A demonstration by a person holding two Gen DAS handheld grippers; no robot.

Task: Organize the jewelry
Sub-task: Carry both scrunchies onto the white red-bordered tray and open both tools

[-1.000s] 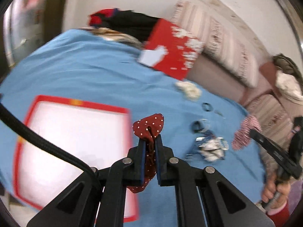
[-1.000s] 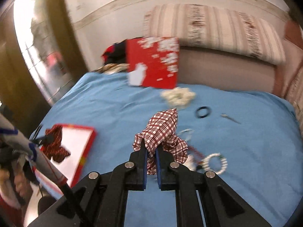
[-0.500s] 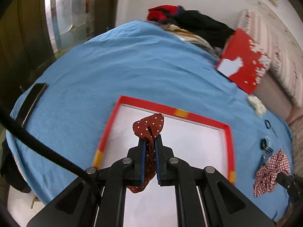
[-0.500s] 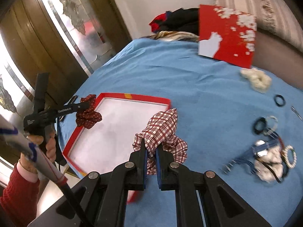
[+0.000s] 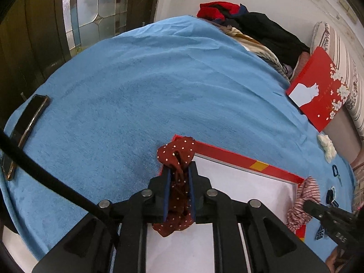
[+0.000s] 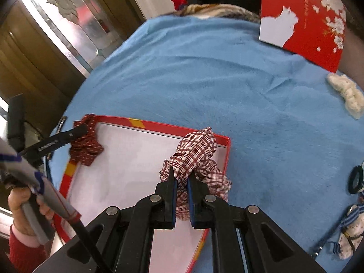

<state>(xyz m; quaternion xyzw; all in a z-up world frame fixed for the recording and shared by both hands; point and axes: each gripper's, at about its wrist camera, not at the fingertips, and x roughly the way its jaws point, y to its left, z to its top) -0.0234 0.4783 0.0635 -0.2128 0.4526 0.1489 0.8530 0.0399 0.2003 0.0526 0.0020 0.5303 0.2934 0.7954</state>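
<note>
My left gripper (image 5: 178, 170) is shut on a dark red polka-dot scrunchie (image 5: 176, 153) over the far left corner of a red-rimmed tray with a white floor (image 5: 229, 153). It also shows in the right wrist view (image 6: 87, 142). My right gripper (image 6: 181, 177) is shut on a red-and-white plaid scrunchie (image 6: 196, 151) above the tray's (image 6: 127, 154) far right corner. In the left wrist view the plaid scrunchie (image 5: 302, 201) hangs at the tray's right rim.
A blue cloth (image 5: 147, 84) covers the surface. A red box lid with a white cat (image 6: 302, 20) leans at the back. A white scrunchie (image 6: 345, 92), black hair ties (image 6: 355, 180) and a pile of accessories (image 6: 348, 234) lie right. A phone (image 5: 25, 126) lies at the left edge.
Both grippers have moved left over the tray with their scrunchies. The left one now sits at the tray's far left corner, the right one at its far right corner.
</note>
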